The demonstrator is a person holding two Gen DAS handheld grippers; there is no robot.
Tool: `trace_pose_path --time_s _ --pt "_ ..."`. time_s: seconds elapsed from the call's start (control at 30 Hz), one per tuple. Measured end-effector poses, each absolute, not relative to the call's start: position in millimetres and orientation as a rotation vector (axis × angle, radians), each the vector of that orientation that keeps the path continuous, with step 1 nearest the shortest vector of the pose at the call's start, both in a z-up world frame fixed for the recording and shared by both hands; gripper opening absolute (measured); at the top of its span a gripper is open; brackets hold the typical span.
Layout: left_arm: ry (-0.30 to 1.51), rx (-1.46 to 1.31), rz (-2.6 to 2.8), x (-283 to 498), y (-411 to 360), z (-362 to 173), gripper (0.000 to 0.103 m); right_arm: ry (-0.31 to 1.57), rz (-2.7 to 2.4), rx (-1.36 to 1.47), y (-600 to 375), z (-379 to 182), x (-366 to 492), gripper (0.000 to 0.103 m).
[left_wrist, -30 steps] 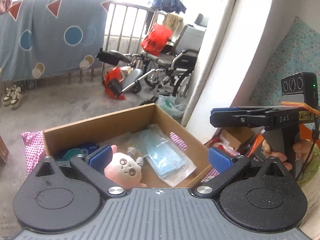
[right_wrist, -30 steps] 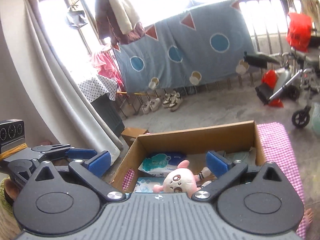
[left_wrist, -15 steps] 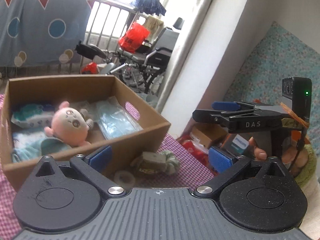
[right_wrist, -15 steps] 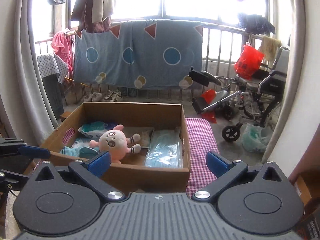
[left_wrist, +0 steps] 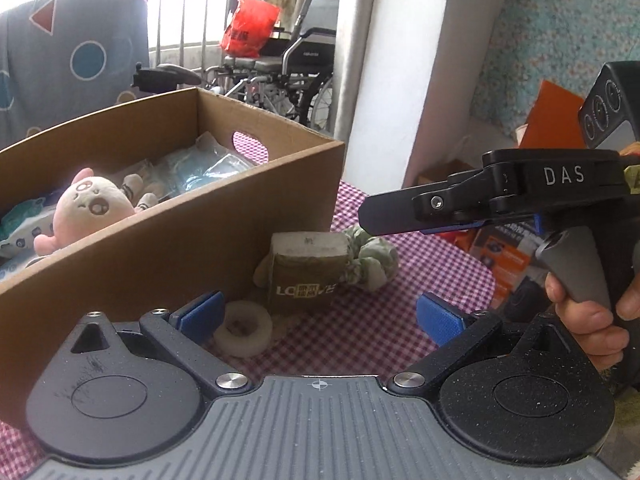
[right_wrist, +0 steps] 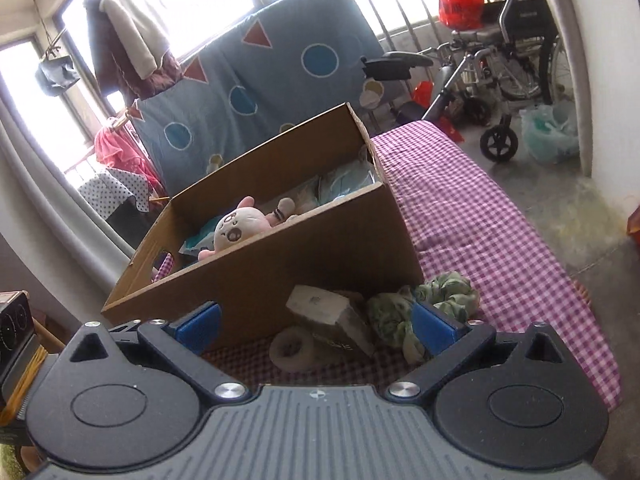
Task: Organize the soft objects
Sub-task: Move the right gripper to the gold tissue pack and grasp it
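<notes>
A cardboard box (left_wrist: 168, 236) (right_wrist: 320, 264) stands on a checked cloth and holds a pink plush doll (left_wrist: 94, 206) (right_wrist: 240, 228), blue plastic packs (left_wrist: 200, 168) and a wipes pack. In front of the box lie a green tissue pack (left_wrist: 306, 276) (right_wrist: 332, 308), a white tape roll (left_wrist: 242, 330) (right_wrist: 290, 348) and a green scrunchie (left_wrist: 370, 258) (right_wrist: 432, 300). My left gripper (left_wrist: 320, 316) is open and empty, just short of the tape roll and tissue pack. My right gripper (right_wrist: 316, 322) is open and empty, low over the same items; it shows from the side in the left wrist view (left_wrist: 404, 214).
The purple checked cloth (right_wrist: 480, 220) covers a narrow surface that runs on to the right of the box. A wheelchair (right_wrist: 516, 60), a red bag (left_wrist: 250, 26) and a hanging blue blanket (right_wrist: 280, 76) stand behind. A white wall (left_wrist: 400, 60) and boxes (left_wrist: 504, 256) are at right.
Both grippers have dropped down and drawn closer, from looking into the box to low in front of it. The tape roll, tissue pack and scrunchie now sit between the fingers' line of view.
</notes>
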State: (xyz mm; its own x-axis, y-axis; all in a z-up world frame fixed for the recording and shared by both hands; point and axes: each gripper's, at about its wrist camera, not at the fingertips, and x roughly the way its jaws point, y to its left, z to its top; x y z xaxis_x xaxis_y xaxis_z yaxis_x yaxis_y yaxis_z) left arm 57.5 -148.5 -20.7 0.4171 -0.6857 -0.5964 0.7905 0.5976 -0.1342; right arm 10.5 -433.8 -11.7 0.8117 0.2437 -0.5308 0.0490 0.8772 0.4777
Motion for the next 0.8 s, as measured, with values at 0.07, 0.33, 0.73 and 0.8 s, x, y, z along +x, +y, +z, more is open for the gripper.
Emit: trace_pose_path --time_s 0.07,0.33,0.73,0.8 --pt "0.657 0.2 -0.926 60.5 -157.7 -26.6 0.1 0.617 0.112 0.502 -435.4 -16.3 13.9 0.102" --pt "0.646 0.308 -0.884 76.7 -191.6 -41.9 0.076 0.637 0.159 0.509 -435.5 -34.5 32.9 0.078" --pt "0.649 0.418 -0.844 74.3 -213.4 -55.4 0.058 0.657 0.231 0.525 -435.1 -54.3 48.0 0.054" --pt "0.649 0.417 -0.831 73.5 -213.8 -55.5 0.054 0.649 0.22 0.51 -434.1 -54.5 47.4 0.05"
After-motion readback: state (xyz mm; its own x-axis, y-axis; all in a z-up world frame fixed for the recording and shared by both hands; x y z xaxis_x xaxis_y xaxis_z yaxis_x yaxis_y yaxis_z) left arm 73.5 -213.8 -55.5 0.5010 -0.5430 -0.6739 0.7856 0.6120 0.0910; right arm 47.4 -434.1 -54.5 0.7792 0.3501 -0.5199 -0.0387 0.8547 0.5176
